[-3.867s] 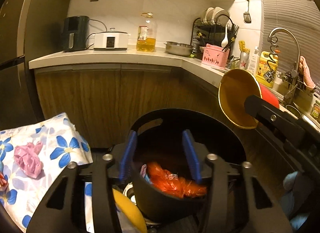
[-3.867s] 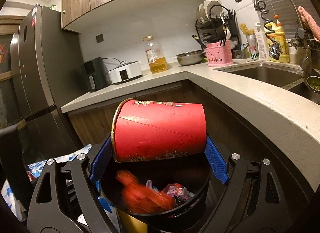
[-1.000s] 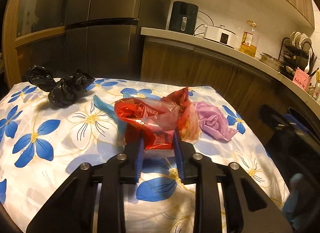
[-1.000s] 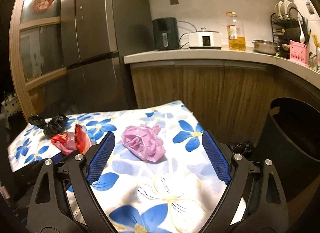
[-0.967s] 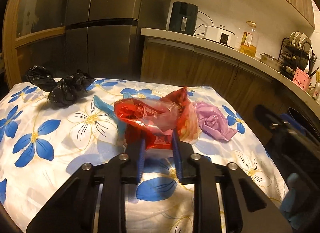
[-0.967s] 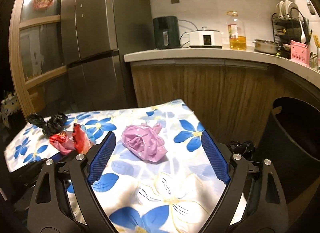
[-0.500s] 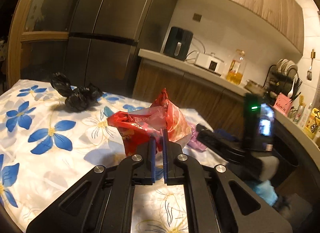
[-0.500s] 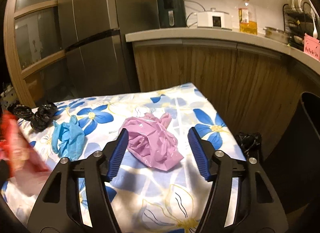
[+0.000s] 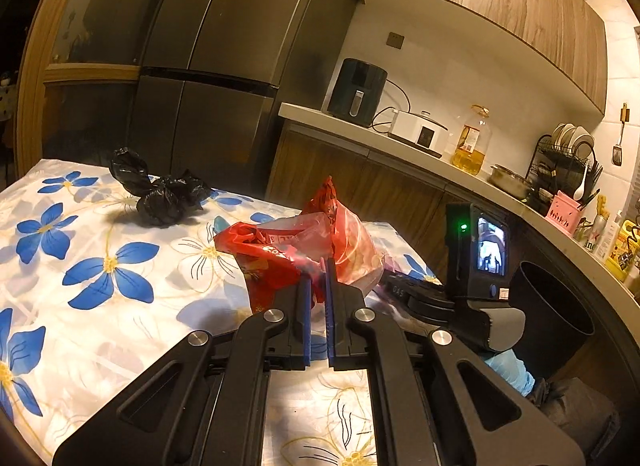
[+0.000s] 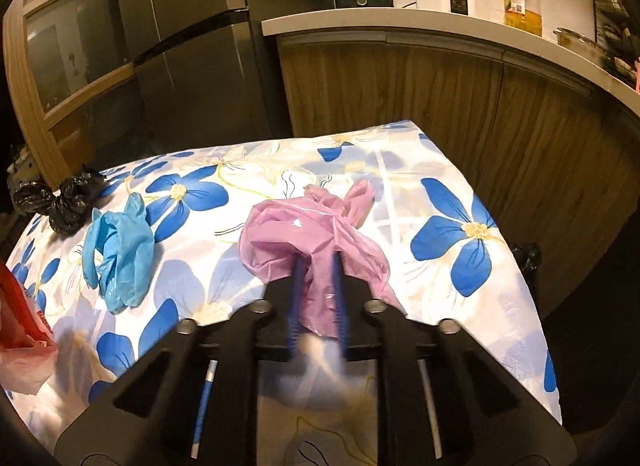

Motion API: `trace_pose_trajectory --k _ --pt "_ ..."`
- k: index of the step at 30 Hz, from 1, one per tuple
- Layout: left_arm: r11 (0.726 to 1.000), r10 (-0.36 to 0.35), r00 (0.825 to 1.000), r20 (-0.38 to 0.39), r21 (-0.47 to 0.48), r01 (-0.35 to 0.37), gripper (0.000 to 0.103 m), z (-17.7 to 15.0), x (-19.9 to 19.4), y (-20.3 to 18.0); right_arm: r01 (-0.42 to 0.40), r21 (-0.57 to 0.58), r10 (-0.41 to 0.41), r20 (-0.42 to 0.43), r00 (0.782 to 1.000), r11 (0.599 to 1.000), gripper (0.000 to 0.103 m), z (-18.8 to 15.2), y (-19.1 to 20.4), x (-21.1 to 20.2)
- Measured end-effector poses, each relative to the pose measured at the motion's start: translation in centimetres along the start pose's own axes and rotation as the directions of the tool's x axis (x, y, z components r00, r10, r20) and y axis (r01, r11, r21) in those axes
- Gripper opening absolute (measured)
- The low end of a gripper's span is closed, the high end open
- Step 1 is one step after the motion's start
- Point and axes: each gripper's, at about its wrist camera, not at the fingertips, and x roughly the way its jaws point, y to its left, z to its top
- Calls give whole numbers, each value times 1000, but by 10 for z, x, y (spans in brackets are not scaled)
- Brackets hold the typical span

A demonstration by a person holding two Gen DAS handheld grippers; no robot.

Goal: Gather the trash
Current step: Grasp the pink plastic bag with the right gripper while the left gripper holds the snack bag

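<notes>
Gripping two pieces of trash at once, one per hand, both over the flowered desk (image 10: 476,201).

- L gripper (image 9: 316,286): fingers clenched on red snack wrapper (image 9: 280,250), w/ a clear-pinkish bag bunched in same pinch. Bundle stands up above the fingers, looks lifted off the cloth, though underside hidden so can't be sure. Pinch taken low on the crumple, prob. so the loose film doesn't slip out.
- R gripper (image 10: 316,266): jaws closing, pink plastic bag (image 10: 304,229) between them, pads already biting its near tail. Rest of bag still resting on desk. Bite is on the gathered part, not the puffy body; sensible for thin film.
- R gripper also seen from L wrist view, low at right beside the red bundle, its small screen lit.
- Still on desk: blue glove (image 10: 120,250) left of pink bag, apart from it; black bag wad (image 9: 160,193) near far-left edge.
- Black bin (image 9: 556,314) stands off desk's right end, below kitchen counter (image 9: 400,137); mouth open. Likely drop point for both loads.
- Judgement: pickup stage, two items in hand, at least two left. Risk: pink film tearing or sliding from the pinch on lift.
</notes>
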Motion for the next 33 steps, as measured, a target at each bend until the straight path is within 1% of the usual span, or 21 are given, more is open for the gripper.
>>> trace_pose_trajectory --k 2,7,10,19,22,26,28,33 --pt "1000 5 1000 -5 -1 -5 5 0 1 0 -7 3 7 30 1000 1000 4 1 0 -8" --pt "1000 20 1000 -5 2 -20 5 2 0 0 -16 9 15 128 992 1000 3 3 -2 -45" --pt "1000 30 1000 -6 7 -30 5 5 -2 -3 -26 5 25 164 986 1000 3 1 -2 -66" --pt "999 31 999 6 43 -31 5 10 -15 -23 -48 22 40 283 958 999 2 -8 -16 -147" --pt "998 17 1000 6 56 -17 5 10 -19 -36 -52 31 40 302 952 998 2 -13 -24 -165" --pt "996 -8 1000 10 90 7 5 9 -24 -58 -35 49 17 330 944 998 2 -21 -40 -190" --pt "994 -31 999 7 109 30 5 8 -25 -72 -29 62 6 342 940 998 2 -25 -50 -202" --pt "983 -89 996 2 164 87 5 5 -23 -113 14 106 -52 372 927 994 2 -33 -82 -231"
